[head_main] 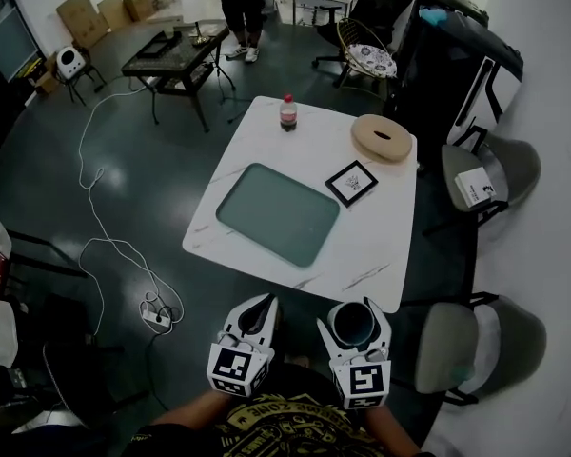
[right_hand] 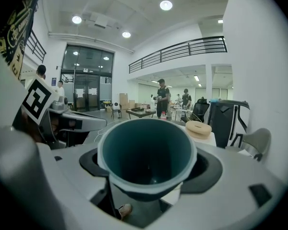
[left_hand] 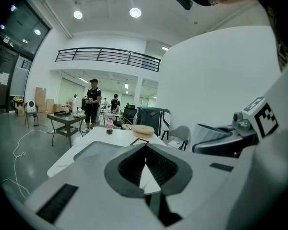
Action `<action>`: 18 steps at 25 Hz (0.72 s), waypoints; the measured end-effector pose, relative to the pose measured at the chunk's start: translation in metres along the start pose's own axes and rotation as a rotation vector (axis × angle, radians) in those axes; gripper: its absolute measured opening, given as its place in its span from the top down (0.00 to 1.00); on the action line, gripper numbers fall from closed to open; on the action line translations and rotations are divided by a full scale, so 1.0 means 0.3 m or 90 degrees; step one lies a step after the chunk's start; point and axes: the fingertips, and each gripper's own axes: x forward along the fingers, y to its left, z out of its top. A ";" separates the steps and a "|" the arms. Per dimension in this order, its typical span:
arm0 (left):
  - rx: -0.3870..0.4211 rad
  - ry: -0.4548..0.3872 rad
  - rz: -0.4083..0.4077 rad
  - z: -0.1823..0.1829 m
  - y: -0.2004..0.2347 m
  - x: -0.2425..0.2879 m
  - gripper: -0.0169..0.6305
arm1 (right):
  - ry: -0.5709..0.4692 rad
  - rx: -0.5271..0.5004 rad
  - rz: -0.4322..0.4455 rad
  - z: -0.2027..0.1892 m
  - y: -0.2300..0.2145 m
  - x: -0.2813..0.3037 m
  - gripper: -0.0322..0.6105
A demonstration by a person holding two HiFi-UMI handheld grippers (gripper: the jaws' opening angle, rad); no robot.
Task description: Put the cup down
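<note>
The round, tapered cup (right_hand: 146,152) is dark teal inside with a pale, thick rim, and it is empty, its mouth turned up toward the person. The right gripper (head_main: 354,307) grasps it with its jaws spread wide around the cup's sides, holding it in the air close to the person's body, just short of the near edge of the white marble-patterned square table (head_main: 381,246). Beside it, the left gripper (head_main: 257,310) has its jaws clenched together with nothing between them.
</note>
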 end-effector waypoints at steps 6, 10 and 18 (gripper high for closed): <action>0.000 0.001 -0.004 0.045 0.115 0.105 0.96 | 0.012 -0.004 -0.020 0.081 -0.030 0.146 0.36; -0.013 0.008 -0.004 0.059 0.184 0.162 0.96 | 0.012 -0.008 -0.006 0.089 -0.026 0.242 0.36; -0.030 0.020 -0.003 0.078 0.314 0.240 0.96 | 0.020 -0.019 -0.003 0.173 -0.011 0.417 0.36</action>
